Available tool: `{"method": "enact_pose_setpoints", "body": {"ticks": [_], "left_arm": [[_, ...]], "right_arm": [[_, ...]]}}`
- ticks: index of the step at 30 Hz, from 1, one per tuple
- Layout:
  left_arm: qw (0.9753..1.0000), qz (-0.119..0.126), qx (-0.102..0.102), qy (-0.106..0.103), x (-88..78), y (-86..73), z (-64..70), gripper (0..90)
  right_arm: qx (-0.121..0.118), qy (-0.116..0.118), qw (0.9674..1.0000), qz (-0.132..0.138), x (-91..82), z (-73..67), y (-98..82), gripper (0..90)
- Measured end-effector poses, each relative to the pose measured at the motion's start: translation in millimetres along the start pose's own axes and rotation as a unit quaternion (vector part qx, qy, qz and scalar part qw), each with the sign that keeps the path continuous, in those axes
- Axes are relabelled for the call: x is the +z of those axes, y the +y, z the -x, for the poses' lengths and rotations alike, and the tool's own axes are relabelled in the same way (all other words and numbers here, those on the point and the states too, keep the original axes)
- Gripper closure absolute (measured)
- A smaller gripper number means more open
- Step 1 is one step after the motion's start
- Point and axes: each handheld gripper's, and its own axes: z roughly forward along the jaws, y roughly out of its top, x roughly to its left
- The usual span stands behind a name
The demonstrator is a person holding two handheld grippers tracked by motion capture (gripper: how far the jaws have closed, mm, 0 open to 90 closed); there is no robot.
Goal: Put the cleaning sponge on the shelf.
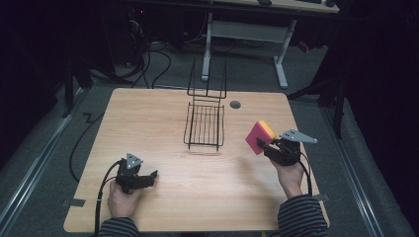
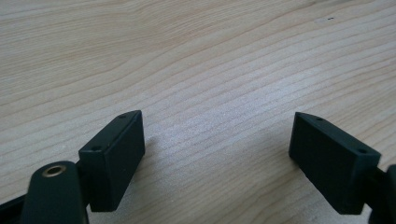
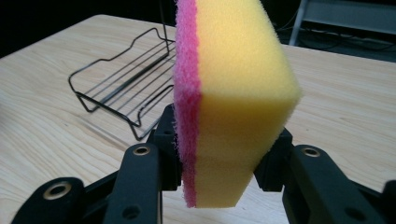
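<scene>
Sponge (image 3: pixel 233 93) base hidden between fingers (image 3: pixel 168 140)

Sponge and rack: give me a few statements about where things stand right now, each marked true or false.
1. The right gripper is shut on the sponge. True.
2. The sponge lies in the rack. False: it is held above the table, right of the rack.
3. The left gripper is open with nothing between its jaws. True.
4. The rack holds a cup. False: it is empty.
5. The sponge is blue. False: it is yellow with a pink layer.

Yellow-and-pink sponge (image 3: pixel 233 93) stands on edge, clamped above the table.
</scene>
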Motion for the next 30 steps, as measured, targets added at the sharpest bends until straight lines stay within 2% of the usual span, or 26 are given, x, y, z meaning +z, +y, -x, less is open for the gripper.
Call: {"method": "enact_pose_setpoints", "body": {"ticks": [6,30], "left_arm": [[1.0,0.0,0.0,0.0,0.0,0.0,-0.1,18.7],[1.0,0.0,-0.001,-0.001,-0.1,0.0,-0.3,18.6]], "right_arm": [[-0.002,0.012,0.9999,-0.001,0.6,-6.3,8.0,61.1],[-0.038,0.038,0.9985,-0.008,18.5,-35.0,28.3,61.1]]}}
